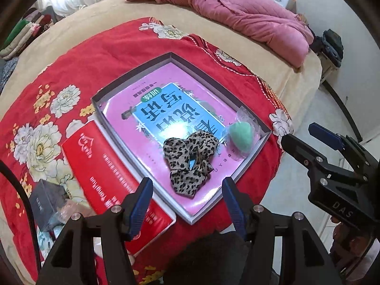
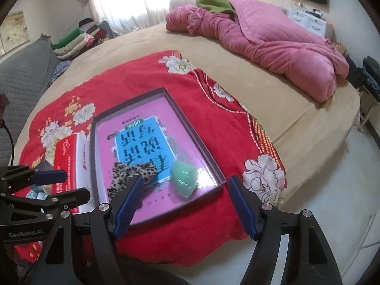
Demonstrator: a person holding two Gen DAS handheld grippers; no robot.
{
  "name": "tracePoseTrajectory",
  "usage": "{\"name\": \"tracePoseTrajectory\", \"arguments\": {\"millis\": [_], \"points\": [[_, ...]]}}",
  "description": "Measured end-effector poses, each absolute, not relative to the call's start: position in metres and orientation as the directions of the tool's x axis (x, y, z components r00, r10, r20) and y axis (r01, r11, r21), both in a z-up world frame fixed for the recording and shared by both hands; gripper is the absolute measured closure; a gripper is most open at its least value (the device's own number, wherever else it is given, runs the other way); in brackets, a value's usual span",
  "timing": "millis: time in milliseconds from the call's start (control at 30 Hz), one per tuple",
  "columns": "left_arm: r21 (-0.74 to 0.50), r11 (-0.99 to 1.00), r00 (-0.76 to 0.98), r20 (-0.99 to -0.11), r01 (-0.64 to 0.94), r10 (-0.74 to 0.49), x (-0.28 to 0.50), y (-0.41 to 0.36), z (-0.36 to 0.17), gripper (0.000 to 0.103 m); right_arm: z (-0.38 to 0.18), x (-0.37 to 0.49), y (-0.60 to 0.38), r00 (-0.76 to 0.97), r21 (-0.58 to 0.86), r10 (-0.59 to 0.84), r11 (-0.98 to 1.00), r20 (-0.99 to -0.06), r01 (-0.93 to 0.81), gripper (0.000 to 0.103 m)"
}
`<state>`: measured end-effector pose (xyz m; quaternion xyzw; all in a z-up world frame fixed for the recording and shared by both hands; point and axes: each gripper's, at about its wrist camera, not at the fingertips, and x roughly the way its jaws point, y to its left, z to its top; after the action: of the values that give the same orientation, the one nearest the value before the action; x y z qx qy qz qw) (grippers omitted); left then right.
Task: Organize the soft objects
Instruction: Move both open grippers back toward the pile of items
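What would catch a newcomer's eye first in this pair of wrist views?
The bright red floral blanket spread over the tan bed, with a shallow box on it lined by a pink and blue book cover. Inside the box, at its near end, lie a leopard-print fabric piece and, beside it toward the corner, a mint green sponge in clear wrap. A rumpled pink quilt is heaped across the bed's far side.

A tan bed (image 2: 273, 90) carries a red floral cloth (image 2: 213, 123) and a pink quilt (image 2: 280, 40).
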<state>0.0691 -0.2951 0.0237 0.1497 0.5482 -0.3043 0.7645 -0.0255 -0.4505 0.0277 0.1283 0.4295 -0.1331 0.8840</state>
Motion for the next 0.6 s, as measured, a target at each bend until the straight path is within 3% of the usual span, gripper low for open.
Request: {"name": "tracePoseTrajectory", "arguments": {"millis": [600], "points": [[-0.03, 0.802, 0.342, -0.894, 0.597, -0.288, 0.052, -0.251, 0.054, 0.043, 0.063, -0.033, -0.415, 0.647, 0.078, -0.159, 0.943, -0.746, 0.322, 0.028]]}}
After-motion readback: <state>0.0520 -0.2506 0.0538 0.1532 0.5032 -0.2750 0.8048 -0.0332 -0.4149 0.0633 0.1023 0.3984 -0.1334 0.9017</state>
